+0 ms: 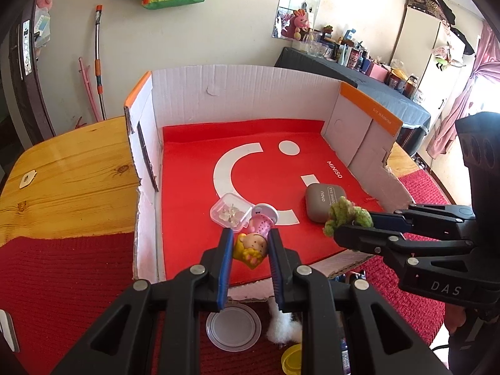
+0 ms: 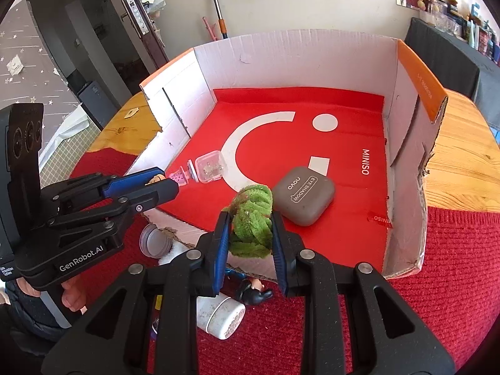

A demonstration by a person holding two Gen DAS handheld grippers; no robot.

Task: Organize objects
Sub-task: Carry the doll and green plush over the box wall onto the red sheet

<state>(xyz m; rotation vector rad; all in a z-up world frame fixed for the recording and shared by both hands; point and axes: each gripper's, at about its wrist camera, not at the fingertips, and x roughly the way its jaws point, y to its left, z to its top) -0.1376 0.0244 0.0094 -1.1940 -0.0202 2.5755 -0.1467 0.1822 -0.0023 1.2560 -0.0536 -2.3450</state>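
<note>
A wooden table (image 1: 72, 168) fills the middle of both views, partly draped with a red cloth (image 2: 453, 265). On it stands a large open cardboard box (image 1: 237, 93), lined with a red mat (image 1: 193, 168). Low in the left wrist view, the left gripper (image 1: 251, 242) pinches a small doll figure (image 1: 254, 240) over the box's near edge. At the lower centre of the right wrist view, the right gripper (image 2: 250, 231) is pressed onto a fuzzy green toy (image 2: 251, 218). On the mat lie a grey eye-shadow case (image 2: 303, 195), right of centre, and a clear plastic box (image 2: 210, 167) touching the doll's far end.
</note>
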